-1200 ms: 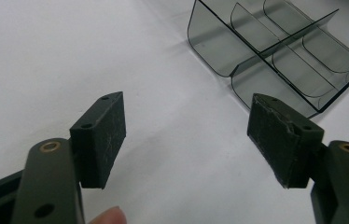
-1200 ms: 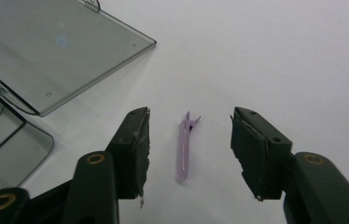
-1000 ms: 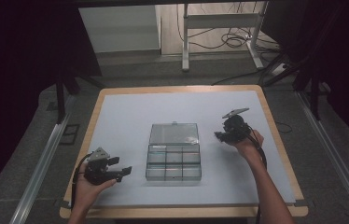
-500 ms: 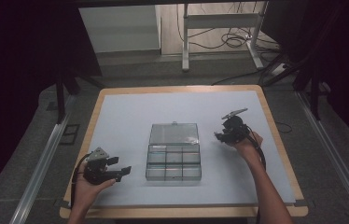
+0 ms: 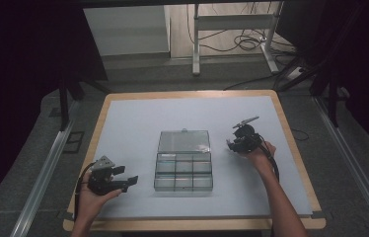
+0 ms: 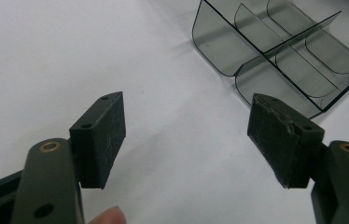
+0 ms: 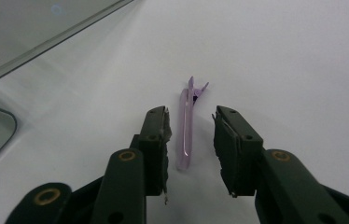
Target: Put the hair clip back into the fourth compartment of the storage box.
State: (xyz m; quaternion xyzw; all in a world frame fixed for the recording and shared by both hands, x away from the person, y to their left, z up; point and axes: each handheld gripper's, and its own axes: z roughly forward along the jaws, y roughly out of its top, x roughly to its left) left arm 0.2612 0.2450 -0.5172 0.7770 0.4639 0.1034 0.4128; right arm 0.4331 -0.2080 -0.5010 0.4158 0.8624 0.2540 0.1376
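Between the right tongs (image 7: 190, 149), whose jaws have just been closing but not yet pinching, a lilac hair clip (image 7: 186, 130) is straddled on the bench (image 7: 280, 56); a grasp seems imminent. The left tongs (image 6: 186, 135) are held spread.

The left gripper (image 5: 107, 178) is a black, blocky tool with a grey three-cornered plate on top and a black cable looping from its back end. Seen along its own length (image 6: 189, 135), it has two flat matt-black arms, each with a brass-ringed pivot hole and a smaller plain hole, ending in rectangular pads; the pad faces are scuffed, one chipped along its edge. The right gripper (image 5: 244, 138) is also black, with a thin grey plate on top and a black cable trailing along the forearm. Its jaws (image 7: 190, 149) have the same brass rings and small screw holes. Both forearms are bare of sleeves.
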